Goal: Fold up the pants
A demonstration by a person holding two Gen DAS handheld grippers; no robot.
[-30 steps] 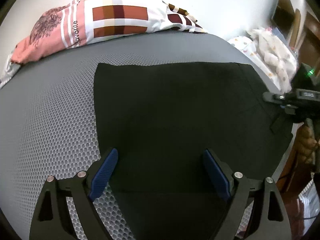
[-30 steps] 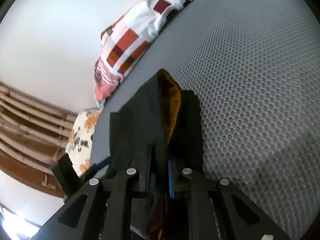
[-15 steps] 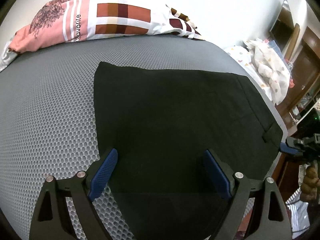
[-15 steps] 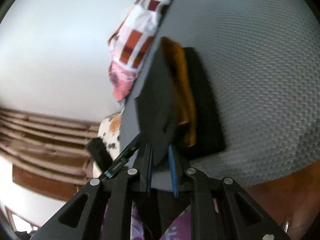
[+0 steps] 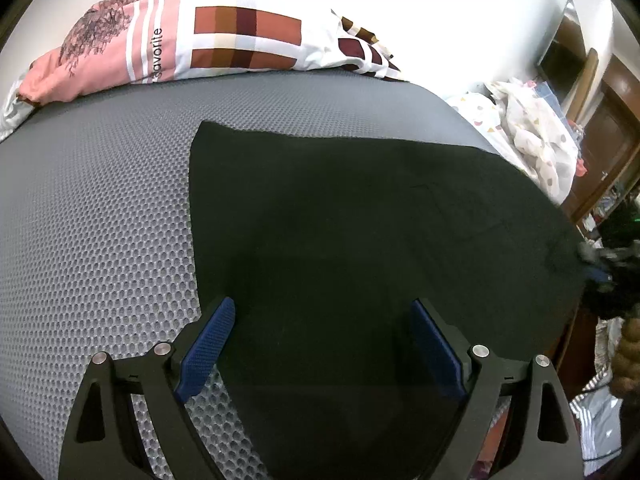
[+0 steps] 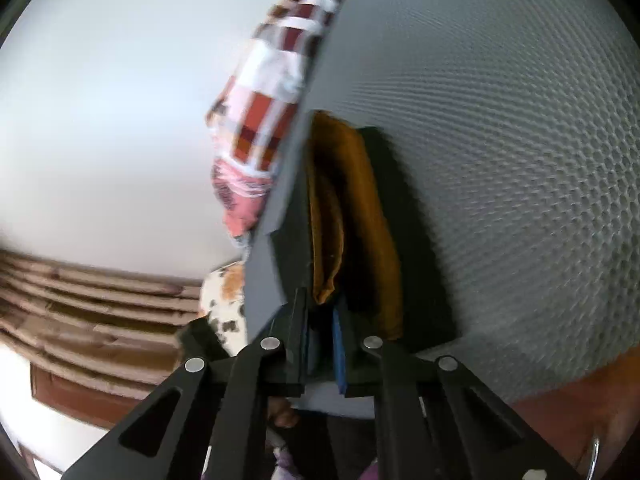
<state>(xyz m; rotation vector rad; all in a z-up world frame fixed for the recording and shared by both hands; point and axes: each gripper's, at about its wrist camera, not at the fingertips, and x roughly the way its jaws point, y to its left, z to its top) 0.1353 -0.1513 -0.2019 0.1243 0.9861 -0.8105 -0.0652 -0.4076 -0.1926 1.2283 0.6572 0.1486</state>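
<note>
Hovering low over the near edge of the black pants (image 5: 360, 240), the left gripper (image 5: 320, 344) points forward along the bed (image 5: 100, 220) with its jaws wide apart. The right gripper (image 6: 320, 340), rolled sideways at the bed's edge, has its jaws clamped on the pants' waistband, exposing brown lining. One pair of pants lies spread on the bed, one patterned pillow (image 5: 200, 48) beyond it.

Home bedroom: bed mattress (image 5: 100, 208), patterned bedding (image 5: 224, 36).

Black pants (image 5: 360, 240), spread flat on grey mesh mattress (image 5: 100, 220), orange lining showing
</note>
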